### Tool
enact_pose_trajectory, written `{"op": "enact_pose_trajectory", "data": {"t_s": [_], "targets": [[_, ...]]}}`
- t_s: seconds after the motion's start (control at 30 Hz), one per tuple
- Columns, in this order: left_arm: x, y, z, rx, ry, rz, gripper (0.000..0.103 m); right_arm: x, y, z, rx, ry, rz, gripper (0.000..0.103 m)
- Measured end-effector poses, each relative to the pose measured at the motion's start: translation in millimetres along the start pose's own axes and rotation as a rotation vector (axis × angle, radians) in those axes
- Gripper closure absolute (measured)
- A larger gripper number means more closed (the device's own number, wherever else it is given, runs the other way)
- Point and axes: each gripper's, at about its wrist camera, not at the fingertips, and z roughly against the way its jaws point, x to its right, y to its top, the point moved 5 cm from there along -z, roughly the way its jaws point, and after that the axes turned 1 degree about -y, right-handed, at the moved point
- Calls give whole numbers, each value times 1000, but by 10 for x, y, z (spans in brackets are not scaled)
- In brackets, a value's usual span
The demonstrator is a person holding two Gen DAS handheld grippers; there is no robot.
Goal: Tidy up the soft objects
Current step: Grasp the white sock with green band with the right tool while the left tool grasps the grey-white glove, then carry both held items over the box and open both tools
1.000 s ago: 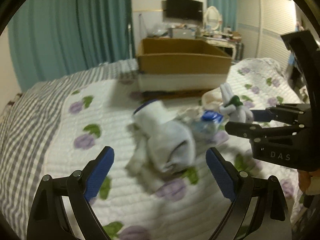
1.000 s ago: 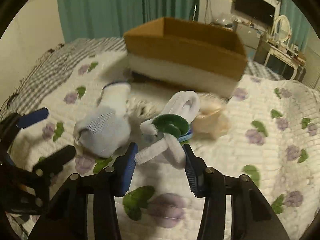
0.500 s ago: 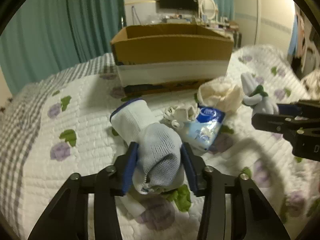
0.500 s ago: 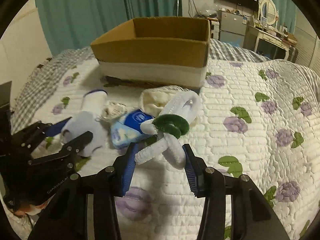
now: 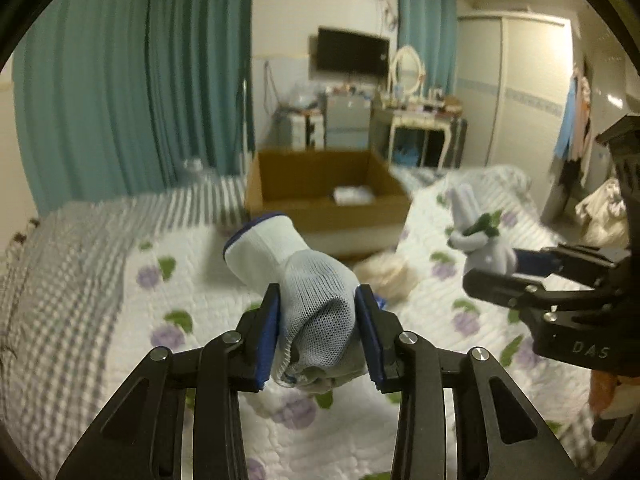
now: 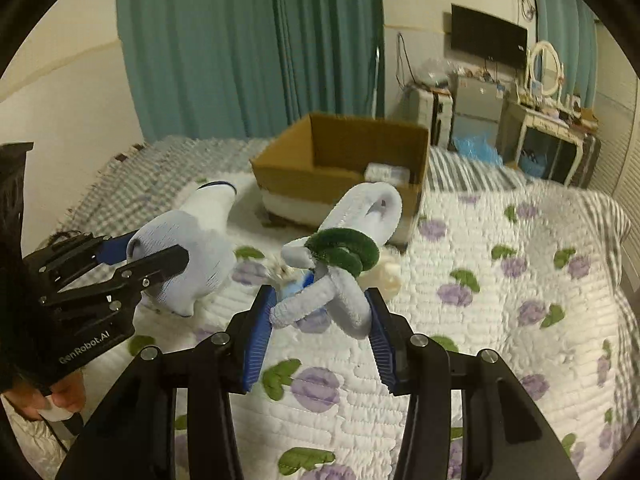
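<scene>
Teal curtains (image 6: 248, 44) are hanging behind a bed whose white quilt (image 6: 500, 292), printed with purple flowers and green leaves, is filling most of both views, with a grey checked blanket (image 5: 52, 280) lying along its far side. Sitting on the quilt near the curtains, an open cardboard box (image 5: 320, 184) is showing a brown upper wall and a white band at its base, and a small pale bundle (image 5: 354, 194), too blurred to name, is lying inside it on the floor of the box. Nearer the cameras, the left gripper (image 5: 318, 330) is pinching a white knit glove (image 5: 304, 280) with a blue-edged cuff, its jaws pressing into the bunched palm while the cuff is pointing toward the box, lifted above the quilt. Just beside it, the right gripper (image 6: 322, 312) is clamping a loop of pale fuzzy pipe-cleaner stems (image 6: 344, 264), bound at the middle by a dark green fuzzy ring, also raised over the quilt. Below them a cream cloth lump (image 5: 384, 274) is resting on the quilt in front of the box
</scene>
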Motion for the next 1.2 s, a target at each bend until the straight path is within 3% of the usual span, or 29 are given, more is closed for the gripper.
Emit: {"op": "enact_pose_trajectory", "data": {"t_s": [0.2, 0.43, 0.6, 0.77, 0.97, 1.13, 1.2], "targets": [[67, 452, 276, 85, 21, -54, 67, 65, 377, 197, 50, 46, 12, 58], [94, 978, 80, 135, 30, -101, 67, 289, 1004, 100, 117, 37, 41, 58], [41, 1328, -370, 130, 44, -114, 67, 505, 1386, -262, 119, 33, 36, 58], [-61, 1528, -961, 98, 38, -108, 67, 715, 1645, -876, 84, 37, 16, 58], [-126, 1486, -1752, 15, 48, -133, 66, 906, 1726, -1684, 12, 30, -1, 58], [-181, 1344, -2101, -32, 32, -136, 61, 1003, 1654, -2041, -16, 32, -5, 55], [-237, 1314, -2151, -47, 8, -111, 61, 1025, 1650, -2101, -24, 41, -7, 50]]}}
